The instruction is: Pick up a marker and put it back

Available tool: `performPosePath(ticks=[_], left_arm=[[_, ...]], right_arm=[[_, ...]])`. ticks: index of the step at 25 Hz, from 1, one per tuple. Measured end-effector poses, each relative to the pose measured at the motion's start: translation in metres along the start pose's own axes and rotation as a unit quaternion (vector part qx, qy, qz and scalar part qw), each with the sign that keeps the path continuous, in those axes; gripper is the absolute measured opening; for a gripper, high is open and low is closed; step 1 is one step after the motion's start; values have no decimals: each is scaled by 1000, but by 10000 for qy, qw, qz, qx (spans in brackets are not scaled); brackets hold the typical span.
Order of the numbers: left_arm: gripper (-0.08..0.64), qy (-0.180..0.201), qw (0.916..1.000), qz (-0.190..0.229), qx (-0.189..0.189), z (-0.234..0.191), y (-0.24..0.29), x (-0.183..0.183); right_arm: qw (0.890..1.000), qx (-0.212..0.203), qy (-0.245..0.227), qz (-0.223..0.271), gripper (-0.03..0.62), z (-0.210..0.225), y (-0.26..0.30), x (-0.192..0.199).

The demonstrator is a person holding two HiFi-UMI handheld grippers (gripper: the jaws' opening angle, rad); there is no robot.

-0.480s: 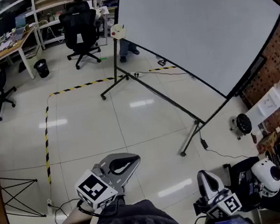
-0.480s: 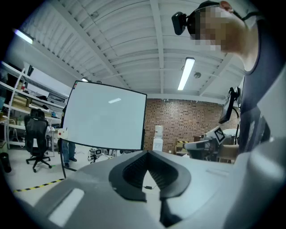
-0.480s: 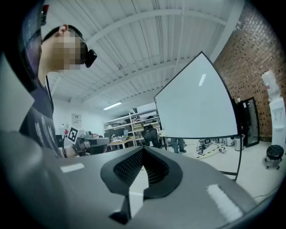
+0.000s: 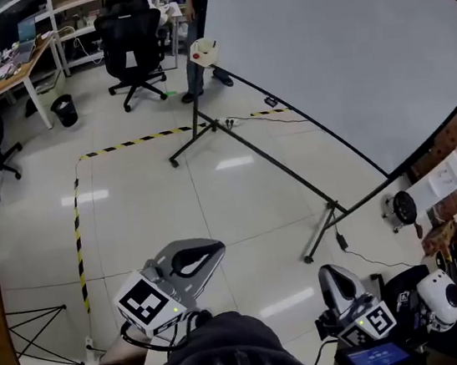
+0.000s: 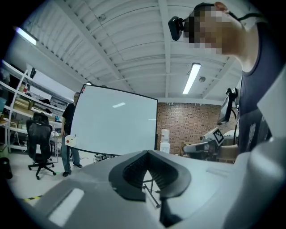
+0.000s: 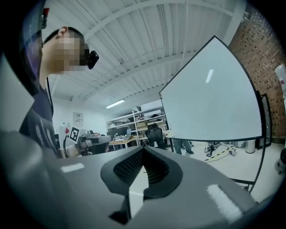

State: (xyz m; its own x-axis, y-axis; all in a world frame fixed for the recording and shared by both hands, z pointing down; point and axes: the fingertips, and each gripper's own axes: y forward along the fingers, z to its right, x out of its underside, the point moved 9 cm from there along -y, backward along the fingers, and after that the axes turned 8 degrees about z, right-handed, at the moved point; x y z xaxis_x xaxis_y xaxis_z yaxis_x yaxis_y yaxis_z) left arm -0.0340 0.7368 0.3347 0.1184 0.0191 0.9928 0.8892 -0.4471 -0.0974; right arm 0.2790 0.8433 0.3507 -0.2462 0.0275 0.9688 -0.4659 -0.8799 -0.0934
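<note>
No marker shows clearly in any view. A large whiteboard (image 4: 336,44) on a black tripod stand (image 4: 204,130) leans across the room, with a small white holder with a red spot (image 4: 203,52) at its left end. My left gripper (image 4: 212,254) is at the bottom left of the head view, level, jaws together and empty. My right gripper (image 4: 329,273) is at the bottom right, also shut and empty. In the left gripper view the tips (image 5: 147,153) meet in front of the whiteboard (image 5: 116,125). In the right gripper view they (image 6: 144,147) meet beside it (image 6: 210,103).
Yellow-black tape (image 4: 77,224) marks the tiled floor. Office chairs (image 4: 132,47) and desks (image 4: 6,74) stand at the back, with a person (image 4: 189,23) behind the board. Cables (image 4: 347,245) lie by the stand's foot. White devices (image 4: 443,295) and boxes crowd the lower right.
The head view has shifted, so the whiteboard sits further right in the frame. Both grippers stay shut and have barely moved.
</note>
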Motion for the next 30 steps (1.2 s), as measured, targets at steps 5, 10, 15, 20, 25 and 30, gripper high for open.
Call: performPosePath(ticks=[5,10,15,20,25,30], left_arm=[[6,-104,9997,-162,-167,-45,15,11],[6,100,9986,-480,-209,-83,68,9],[6,197,9976,-601,-279,-120,135,-6],[7,332,9962,-575,-567,-164,188,-13],[6,462,9938,-475,-888,-225,215,-12],[6,547,9929,-234,-1031,-298,230,-12]], right_arm=[[9998,-216,1,-35,2,28,58,1],[9993,-237,272,71,2,88,99,10],[9984,-389,403,77,2,151,136,4],[9975,-631,333,-3,2,209,193,-11],[9962,-837,224,87,2,243,260,-25],[9962,-849,116,-167,2,265,330,-21]])
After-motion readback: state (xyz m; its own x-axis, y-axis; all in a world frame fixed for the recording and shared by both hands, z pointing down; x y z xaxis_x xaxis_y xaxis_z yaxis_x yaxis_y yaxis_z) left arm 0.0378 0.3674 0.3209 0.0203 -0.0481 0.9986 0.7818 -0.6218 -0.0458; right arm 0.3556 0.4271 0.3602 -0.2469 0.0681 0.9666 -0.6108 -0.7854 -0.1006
